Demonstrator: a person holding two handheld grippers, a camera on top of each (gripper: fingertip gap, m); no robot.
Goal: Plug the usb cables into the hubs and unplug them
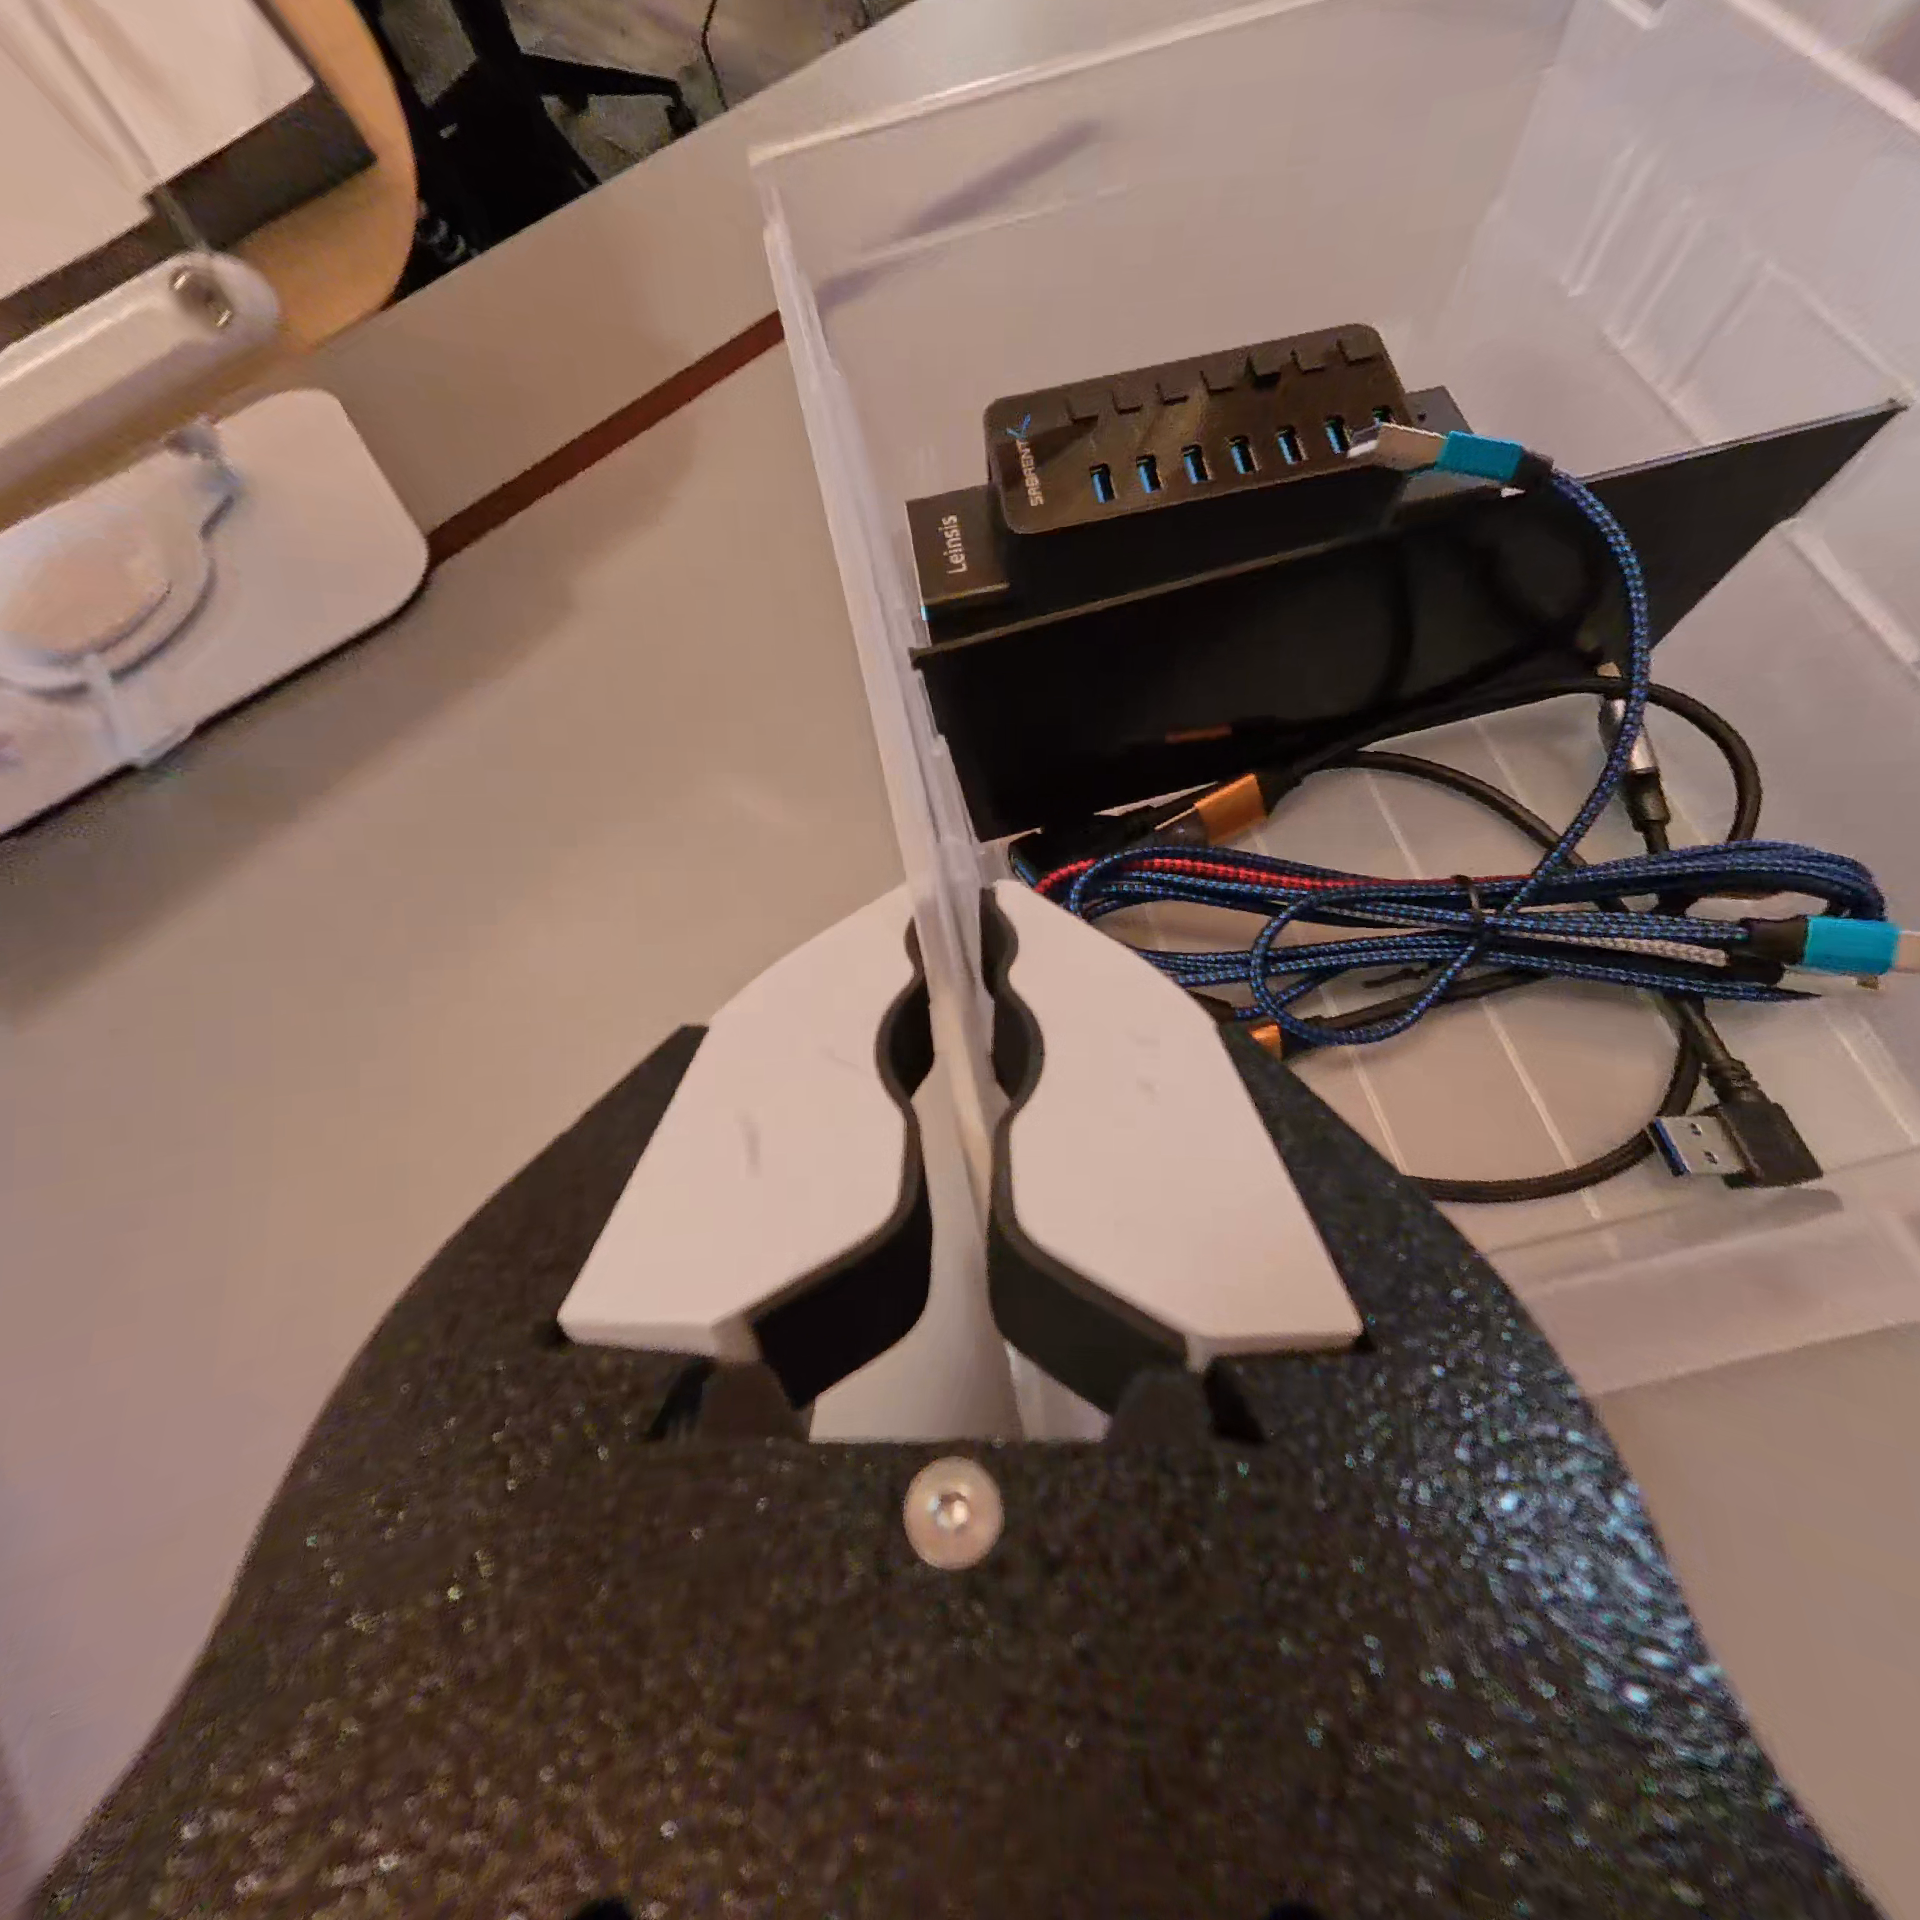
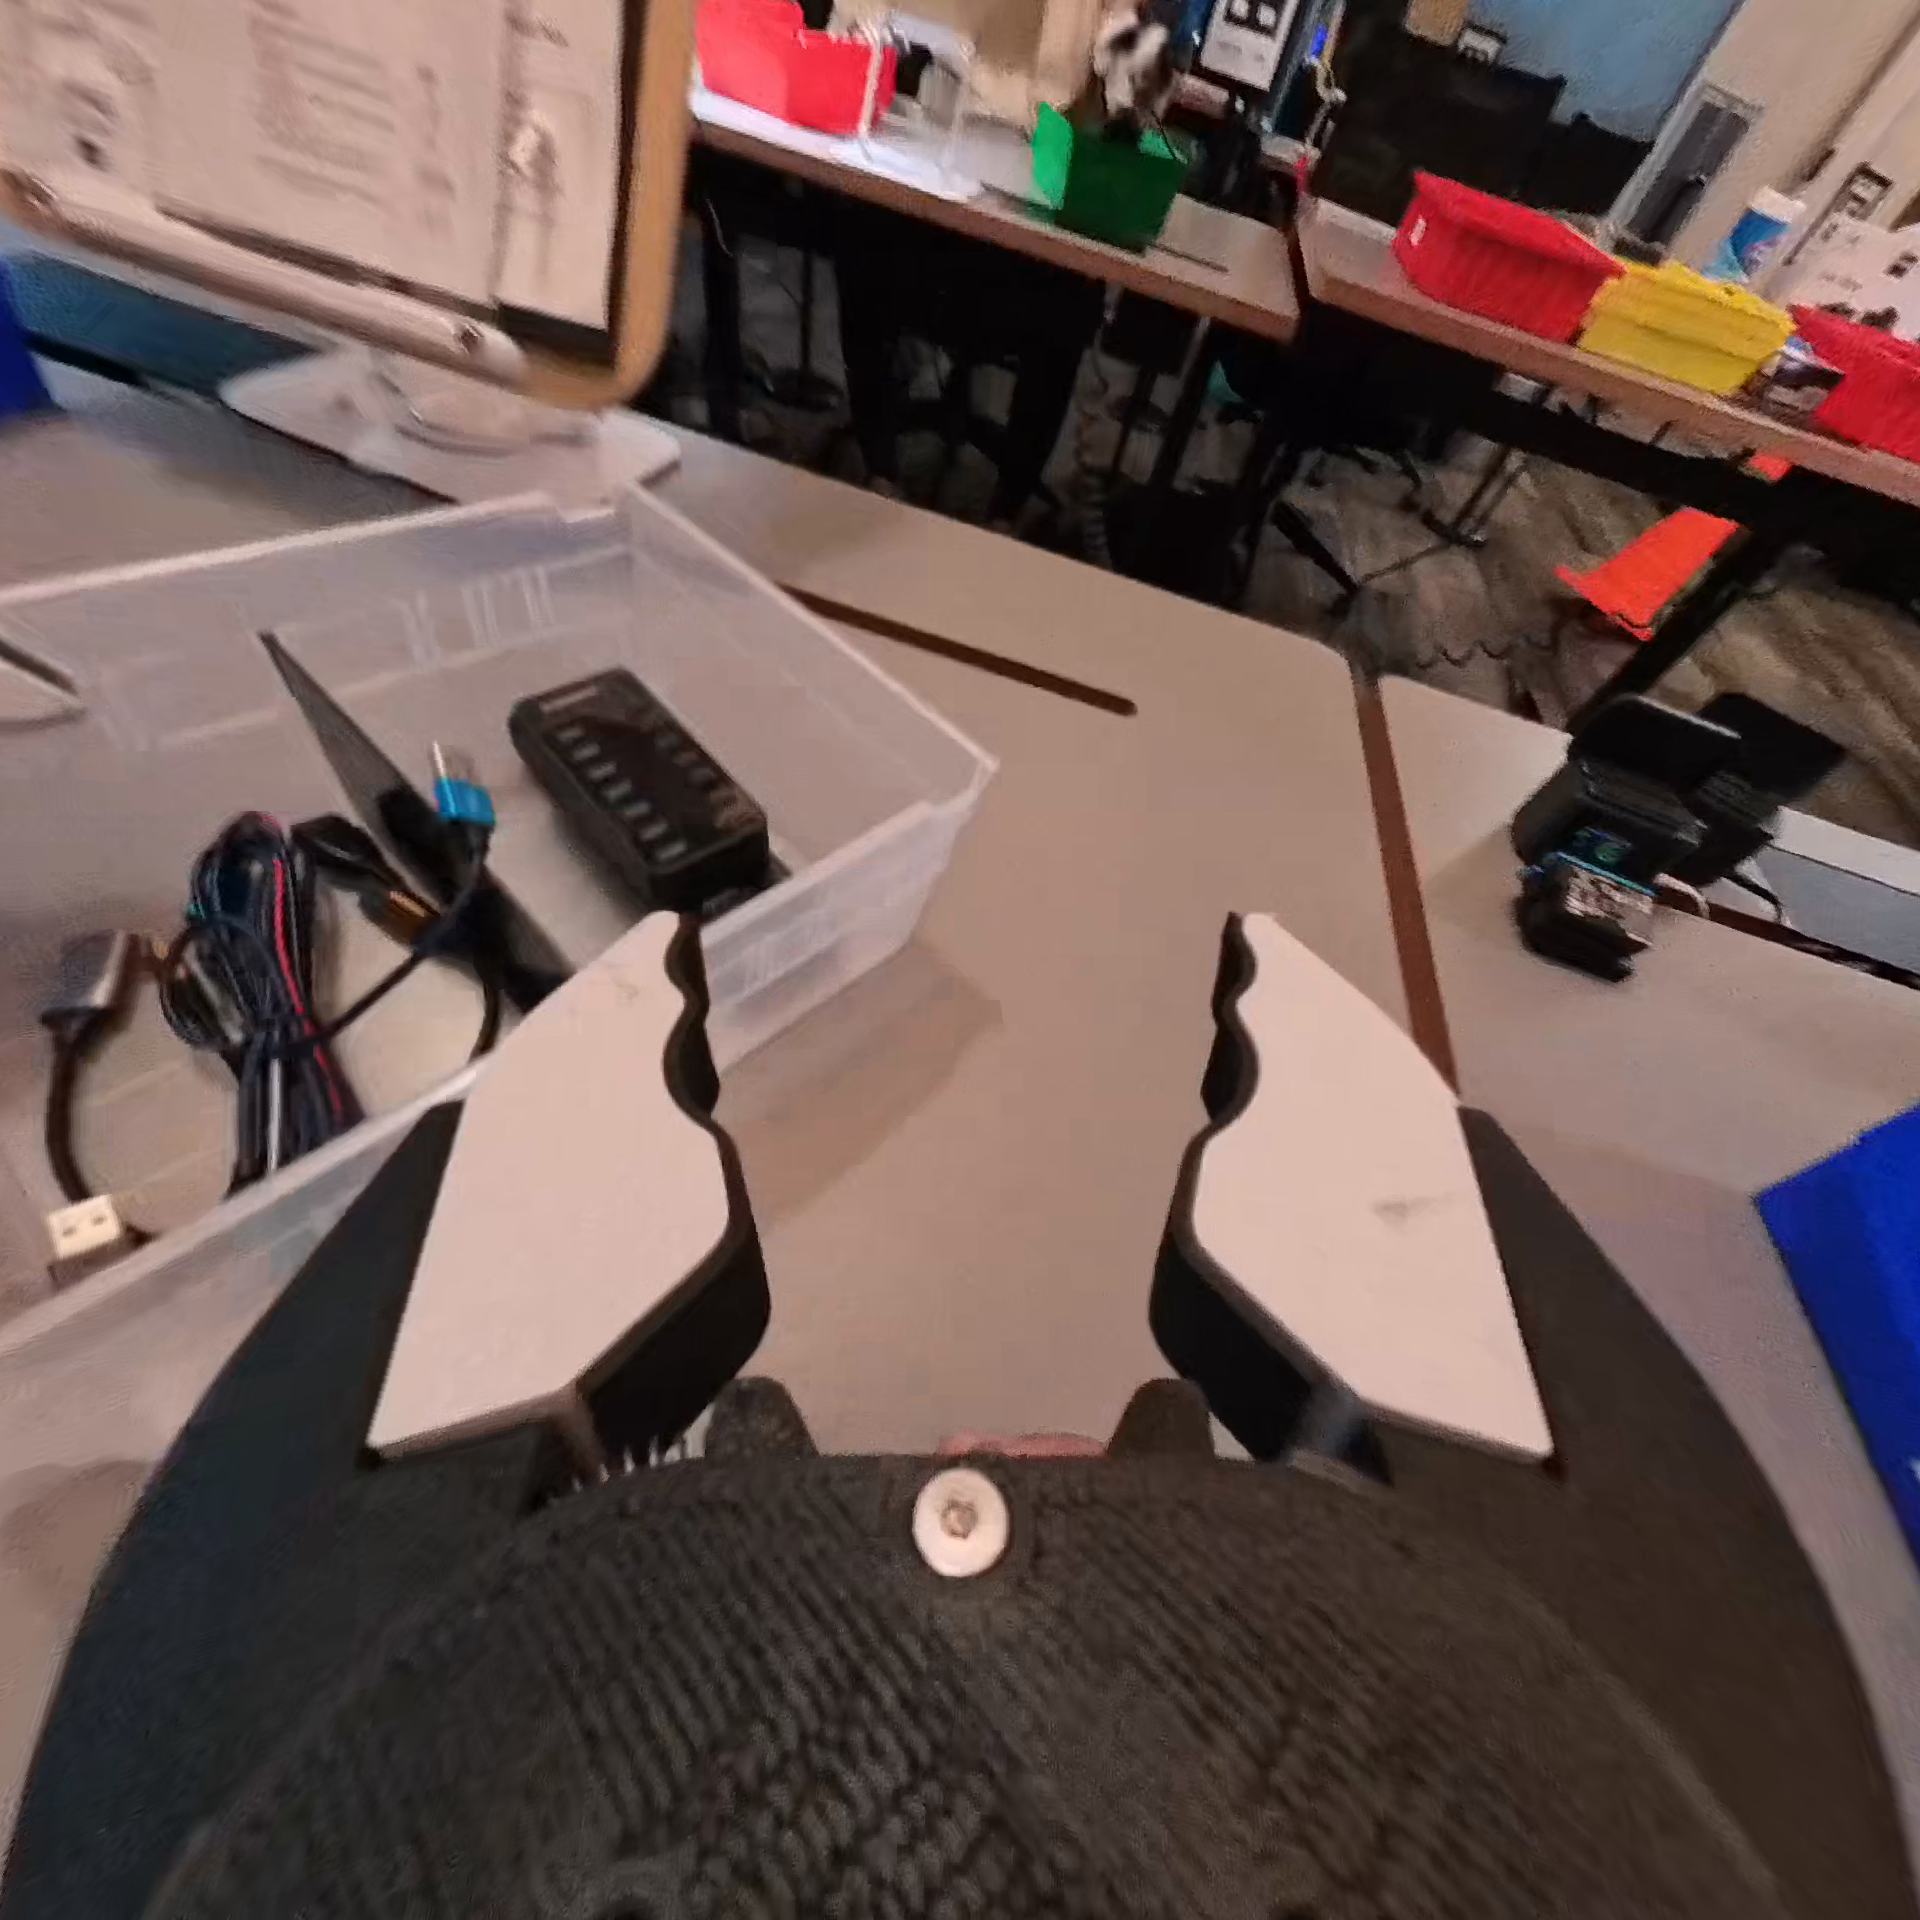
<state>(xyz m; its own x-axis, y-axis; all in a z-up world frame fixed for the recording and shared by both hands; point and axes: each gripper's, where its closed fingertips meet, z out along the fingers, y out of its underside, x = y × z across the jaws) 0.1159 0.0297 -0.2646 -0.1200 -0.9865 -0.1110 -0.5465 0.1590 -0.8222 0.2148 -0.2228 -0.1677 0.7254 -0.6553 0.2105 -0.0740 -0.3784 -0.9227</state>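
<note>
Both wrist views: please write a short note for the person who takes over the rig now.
Left tongs: shut on the clear bin wall.
Right tongs: open, empty, over the table beside the bin.
In the bin: black hub on a black stand; blue braided cable with its teal plug at the hub's end port, seating unclear; other cables loose on the floor.
Left: plug the cables in, then unplug them.

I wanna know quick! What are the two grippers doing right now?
Left gripper: closed on the clear bin's wall.
Right gripper: open, holding nothing.
</note>
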